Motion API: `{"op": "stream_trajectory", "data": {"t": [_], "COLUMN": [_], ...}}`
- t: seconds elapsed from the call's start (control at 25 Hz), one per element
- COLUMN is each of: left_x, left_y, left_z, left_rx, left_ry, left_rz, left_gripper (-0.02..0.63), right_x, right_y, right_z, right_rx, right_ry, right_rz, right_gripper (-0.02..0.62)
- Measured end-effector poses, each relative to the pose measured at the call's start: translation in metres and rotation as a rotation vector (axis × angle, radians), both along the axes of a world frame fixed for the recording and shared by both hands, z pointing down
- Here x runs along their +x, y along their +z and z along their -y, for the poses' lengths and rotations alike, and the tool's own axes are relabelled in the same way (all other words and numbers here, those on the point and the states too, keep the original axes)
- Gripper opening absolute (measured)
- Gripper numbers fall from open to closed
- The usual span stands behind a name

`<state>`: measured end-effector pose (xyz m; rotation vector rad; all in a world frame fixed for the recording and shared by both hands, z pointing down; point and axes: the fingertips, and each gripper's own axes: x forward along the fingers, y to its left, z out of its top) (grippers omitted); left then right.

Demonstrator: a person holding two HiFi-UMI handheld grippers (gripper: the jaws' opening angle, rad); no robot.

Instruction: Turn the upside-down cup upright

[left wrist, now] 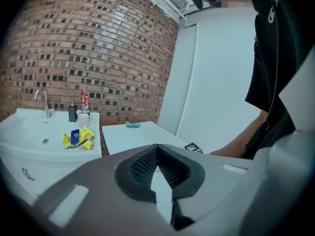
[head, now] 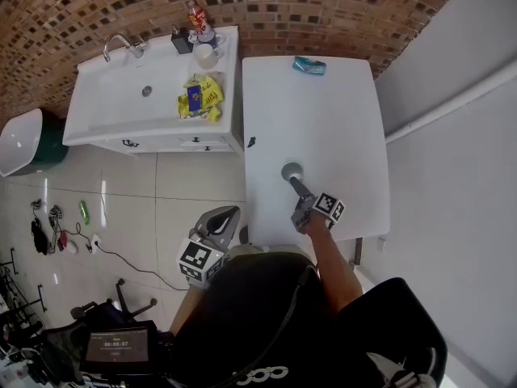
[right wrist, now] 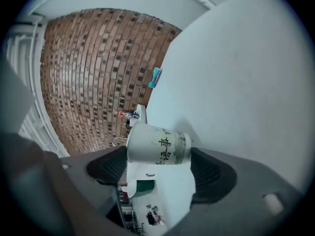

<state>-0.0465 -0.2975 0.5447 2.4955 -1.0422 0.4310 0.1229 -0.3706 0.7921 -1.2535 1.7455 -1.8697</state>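
**While the jaws stand wide, the cup looks to be upright**

As far as the pictures show, the paper cup (right wrist: 157, 144) stands on the white table (head: 323, 111) with its wider mouth up and its narrower, green-banded foot on the tabletop. From the head view its top reads as a shaded open circle, which fits an open mouth and not a flat base. The turning itself therefore seems done.

The right gripper (head: 299, 192) is rolled onto its side at the cup. Its jaws are spread wide with the cup showing between them, and neither pad appears to press on it. What seems left is to draw this gripper back without tipping the cup.

The left gripper (head: 220, 219) hangs off the table's near corner, over the floor. Its jaws are together and empty, and it takes no part.
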Motion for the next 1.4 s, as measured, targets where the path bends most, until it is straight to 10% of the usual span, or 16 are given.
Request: {"op": "stream_trajectory", "data": {"t": [0.76, 0.88, 1.0, 1.4], "left_x": [-0.011, -0.013, -0.018, -0.033], "left_y": [-0.01, -0.013, -0.013, -0.01], "left_z": [-0.02, -0.029, -0.045, -0.126], "left_rx": [0.038, 0.051, 0.06, 0.076], "left_ry": [0.023, 0.044, 0.069, 0.209], "left_rz": [-0.04, -0.069, -0.1, -0.145], "left_gripper": [0.015, 0.015, 0.015, 0.015], "right_x": [-0.003, -0.006, -0.011, -0.048], "right_y": [-0.032, -0.063, -0.096, -0.195], "right_z": [-0.032, -0.05, -0.076, -0.185], "right_rx": [0.073, 0.149, 0.234, 0.414], "right_ry": [-0.038, -0.084, -0.096, 0.027], "right_rz": [-0.057, -0.151, -0.219, -0.134], "right_gripper": [0.384, 0.279, 0.013, -0.008]}}
